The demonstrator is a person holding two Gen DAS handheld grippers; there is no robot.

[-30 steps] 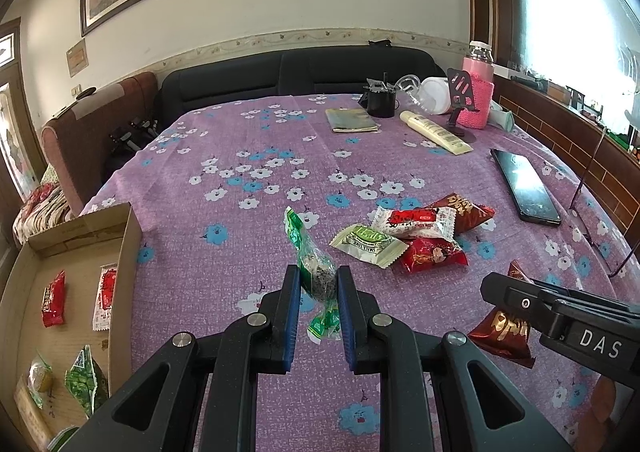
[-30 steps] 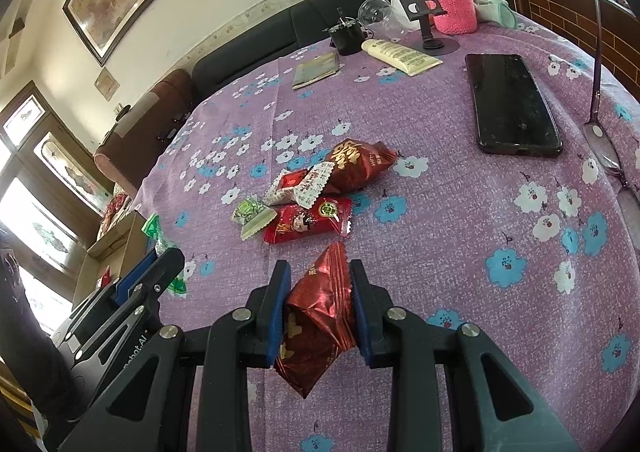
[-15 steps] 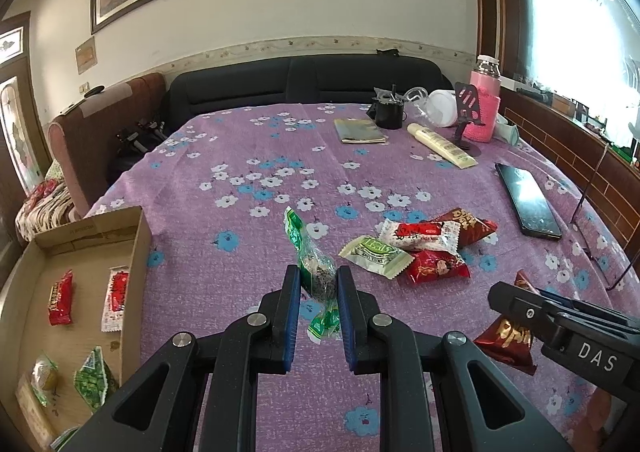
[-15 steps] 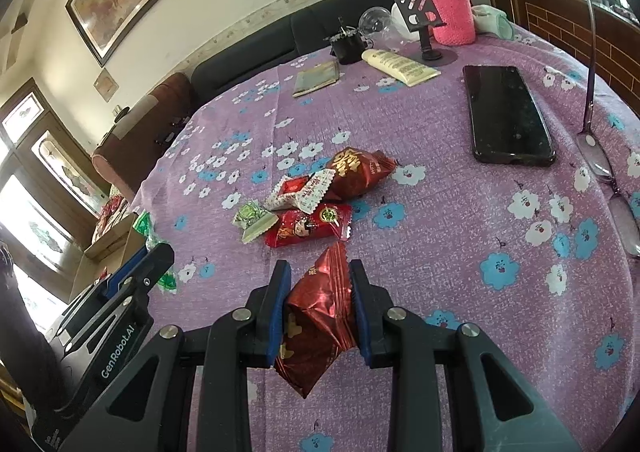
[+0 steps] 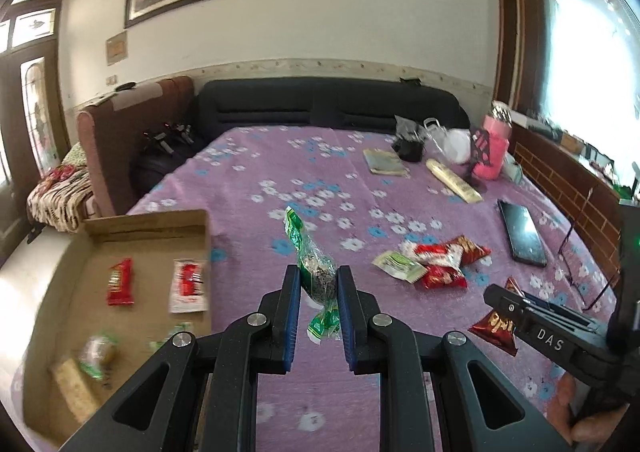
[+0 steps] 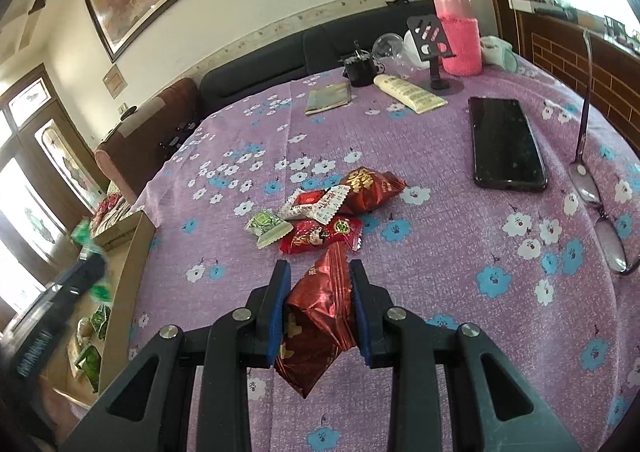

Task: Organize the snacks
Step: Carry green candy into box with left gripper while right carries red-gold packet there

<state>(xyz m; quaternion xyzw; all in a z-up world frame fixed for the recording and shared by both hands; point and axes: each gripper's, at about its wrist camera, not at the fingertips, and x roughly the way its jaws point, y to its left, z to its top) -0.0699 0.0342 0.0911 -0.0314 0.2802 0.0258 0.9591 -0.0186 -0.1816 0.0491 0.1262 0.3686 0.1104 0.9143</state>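
Observation:
My left gripper (image 5: 318, 284) is shut on a green twist-wrapped snack (image 5: 316, 272), held above the purple flowered tablecloth (image 5: 280, 180) beside the cardboard box (image 5: 148, 224). That box holds red packets (image 5: 120, 287) and green snacks (image 5: 96, 356). My right gripper (image 6: 318, 284) is shut on a dark red foil packet (image 6: 316, 316), lifted just short of the snack pile (image 6: 320, 212). The pile has a pale green packet (image 6: 268, 226), a white and red packet (image 6: 316, 204) and two red ones. In the left wrist view the right gripper (image 5: 505, 304) stands low at the right with its red packet (image 5: 496, 330).
A black phone (image 6: 506, 142) and glasses (image 6: 600, 204) lie on the right of the table. At the back stand a pink bottle (image 6: 458, 32), a phone stand (image 6: 432, 48), a cream tube (image 6: 410, 92), a black cup (image 6: 360, 68) and a booklet (image 6: 328, 98). A dark sofa (image 5: 328, 104) runs behind.
My left gripper has risen and swung left towards the cardboard box, still holding the green snack. The right gripper has barely moved and keeps its red packet.

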